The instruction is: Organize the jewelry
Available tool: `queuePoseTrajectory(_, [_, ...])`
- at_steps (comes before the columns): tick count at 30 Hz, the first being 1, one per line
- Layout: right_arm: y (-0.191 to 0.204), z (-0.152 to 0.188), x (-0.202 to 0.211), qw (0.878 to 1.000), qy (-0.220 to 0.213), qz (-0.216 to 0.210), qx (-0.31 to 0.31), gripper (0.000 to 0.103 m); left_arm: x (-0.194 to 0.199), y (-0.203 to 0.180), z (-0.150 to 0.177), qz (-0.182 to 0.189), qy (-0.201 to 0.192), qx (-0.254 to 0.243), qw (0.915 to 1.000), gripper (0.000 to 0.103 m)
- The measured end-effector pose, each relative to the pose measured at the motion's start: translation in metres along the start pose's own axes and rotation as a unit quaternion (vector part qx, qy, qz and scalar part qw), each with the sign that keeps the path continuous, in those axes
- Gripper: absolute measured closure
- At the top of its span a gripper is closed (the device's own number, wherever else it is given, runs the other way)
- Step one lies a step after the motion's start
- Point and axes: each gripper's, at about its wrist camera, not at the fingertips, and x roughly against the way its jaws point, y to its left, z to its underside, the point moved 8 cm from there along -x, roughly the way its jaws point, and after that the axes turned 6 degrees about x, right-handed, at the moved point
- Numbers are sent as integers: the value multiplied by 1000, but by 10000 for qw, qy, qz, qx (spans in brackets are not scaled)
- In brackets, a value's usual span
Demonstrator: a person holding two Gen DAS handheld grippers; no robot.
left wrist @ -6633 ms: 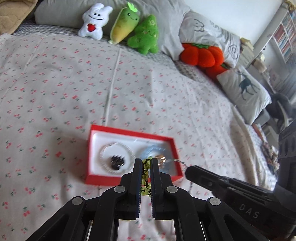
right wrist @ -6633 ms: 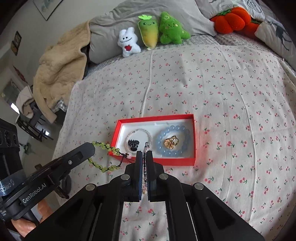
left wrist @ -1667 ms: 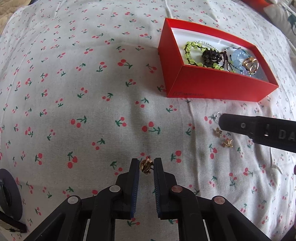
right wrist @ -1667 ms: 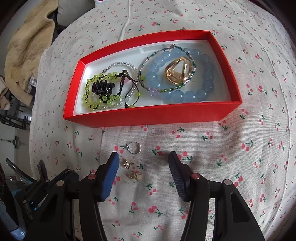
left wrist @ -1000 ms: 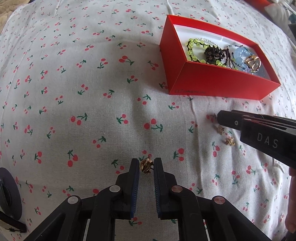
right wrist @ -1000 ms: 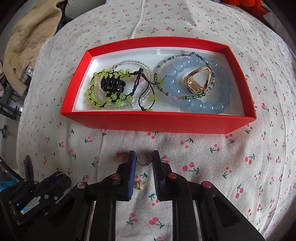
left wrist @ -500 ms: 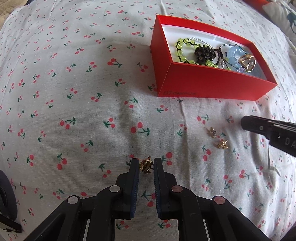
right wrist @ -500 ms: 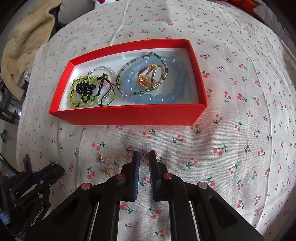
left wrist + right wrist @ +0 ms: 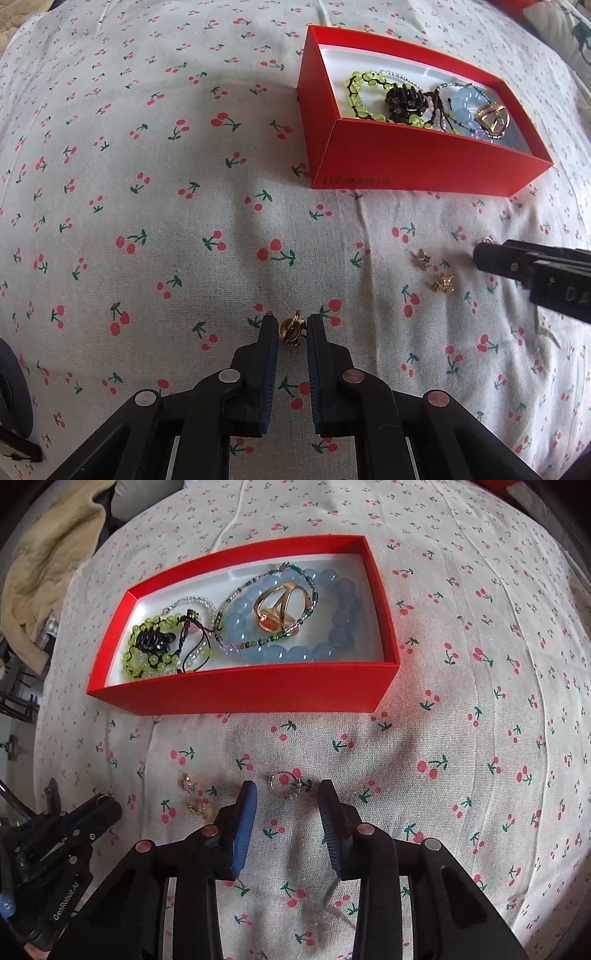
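A red box (image 9: 424, 162) (image 9: 236, 694) on the cherry-print bedsheet holds a green bead bracelet (image 9: 147, 657), a black hair claw (image 9: 153, 640), a blue bead bracelet (image 9: 332, 627) and a gold ring-shaped piece (image 9: 280, 607). My left gripper (image 9: 291, 328) is shut on a small gold earring (image 9: 290, 330) just above the sheet. My right gripper (image 9: 286, 797) is open around a small silver ring (image 9: 286, 784) lying on the sheet. Two gold earrings (image 9: 434, 271) (image 9: 194, 794) lie between the grippers.
A beige blanket (image 9: 40, 565) lies at the bed's far left edge. The right gripper's finger (image 9: 532, 269) enters the left wrist view from the right. The left gripper's body (image 9: 55, 853) shows at the lower left of the right wrist view.
My right gripper has opened; the silver ring it was closed around now lies on the sheet between its fingers. My left gripper still pinches the gold earring, hardly moved.
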Motion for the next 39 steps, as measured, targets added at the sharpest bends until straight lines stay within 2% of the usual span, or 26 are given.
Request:
queuePoseTrajectory(5, [8, 1, -3, 9985, -54, 399, 378, 68, -2, -1, 1, -5, 19, -12, 10000, 93])
queuePoseTrajectory(9, [6, 2, -2, 9979, -74, 509, 392, 84, -1, -1, 1, 2, 15, 3, 10000, 93])
queuePoseTrajectory(24, [-2, 7, 27, 9994, -244, 107, 236, 85, 10, 2, -3, 53, -133, 72, 9999, 93])
queuePoseTrajectory(31, [-4, 16, 47, 9988, -415, 9, 269, 85, 21, -2, -6, 109, -353, 31, 9993, 93])
queuePoseTrajectory(39, [-8, 10, 76, 9963, -810, -206, 185, 85, 42, -9, -18, 370, -774, 34, 9963, 93])
